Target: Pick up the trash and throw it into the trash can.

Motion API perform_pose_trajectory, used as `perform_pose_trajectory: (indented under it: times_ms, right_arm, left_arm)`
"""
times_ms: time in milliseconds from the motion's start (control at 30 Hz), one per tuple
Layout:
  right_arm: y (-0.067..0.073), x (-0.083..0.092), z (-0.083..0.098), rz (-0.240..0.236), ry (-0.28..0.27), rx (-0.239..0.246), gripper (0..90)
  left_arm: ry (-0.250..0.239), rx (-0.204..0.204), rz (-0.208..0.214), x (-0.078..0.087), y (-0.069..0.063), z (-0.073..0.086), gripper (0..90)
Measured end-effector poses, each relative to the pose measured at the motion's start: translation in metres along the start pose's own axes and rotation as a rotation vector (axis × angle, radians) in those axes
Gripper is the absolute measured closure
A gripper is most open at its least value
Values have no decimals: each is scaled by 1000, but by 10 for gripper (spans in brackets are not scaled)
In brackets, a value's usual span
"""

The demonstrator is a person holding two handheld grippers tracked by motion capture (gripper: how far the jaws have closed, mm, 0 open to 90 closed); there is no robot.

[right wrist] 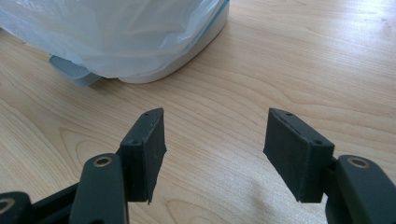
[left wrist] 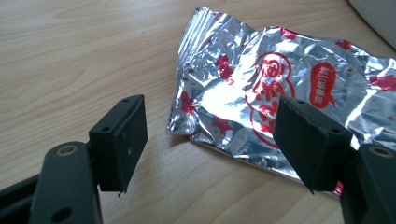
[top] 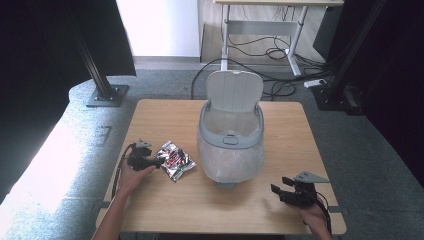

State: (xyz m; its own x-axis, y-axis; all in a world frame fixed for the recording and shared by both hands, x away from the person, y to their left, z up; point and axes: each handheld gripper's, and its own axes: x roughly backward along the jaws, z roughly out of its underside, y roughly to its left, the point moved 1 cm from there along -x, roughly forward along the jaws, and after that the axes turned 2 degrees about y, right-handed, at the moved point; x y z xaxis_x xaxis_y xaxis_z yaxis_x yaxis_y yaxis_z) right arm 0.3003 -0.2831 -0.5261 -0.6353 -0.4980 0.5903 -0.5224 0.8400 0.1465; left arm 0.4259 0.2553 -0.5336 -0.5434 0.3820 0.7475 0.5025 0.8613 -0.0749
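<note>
A crinkled silver snack packet [top: 175, 160] with red print lies flat on the wooden table [top: 160, 115], left of a grey bin [top: 231, 142]. My left gripper [top: 158, 162] rests at the packet's left edge. In the left gripper view the left gripper [left wrist: 212, 135] is open, with the packet [left wrist: 271, 88] lying just ahead, its near corner between the jaws and no pad pressing on it. My right gripper [top: 278, 190] sits near the table's front right, open. In the right gripper view the right gripper [right wrist: 212, 140] has only bare wood between its jaws.
The bin stands mid-table with its lid [top: 234, 90] raised and a clear plastic liner hanging over its sides. The bin's base and liner [right wrist: 135, 37] lie ahead of the right gripper. Beyond the table are a black stand [top: 102, 92], a desk frame and floor cables [top: 280, 52].
</note>
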Motion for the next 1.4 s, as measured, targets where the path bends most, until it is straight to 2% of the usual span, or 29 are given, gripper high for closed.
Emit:
perform_pose_trajectory:
  times_ms: [133,367,533,600,700,867,1100,1200,1300,1400]
  right_arm:
    - [-1,0,1,4,6,-2,379]
    - [0,2,0,7,-1,-1,379]
    - [0,1,0,8,4,0,379]
    - [0,1,0,8,3,2,379]
    - [0,2,0,10,3,2,379]
    - [-1,2,1,12,2,5,379]
    - [-1,3,0,16,-1,3,379]
    - [-1,2,0,18,2,5,379]
    - [0,2,0,19,1,4,379]
    - [0,3,0,21,1,4,381]
  left_arm:
    - [-3,28,21,-7,3,0,316]
    - [7,27,27,-16,1,3,386]
    - [-16,35,20,-18,-1,2,511]
    - [-23,23,7,-19,-3,3,567]
    - [-44,-9,-42,-20,-8,6,645]
    - [-50,-48,-57,-18,-12,9,766]
    - [-53,-35,-54,-18,-13,9,849]
    - [-74,-20,-52,-15,-13,12,877]
    - [-77,-23,-50,-13,-12,13,888]
    - [-108,-5,-13,-2,-8,13,892]
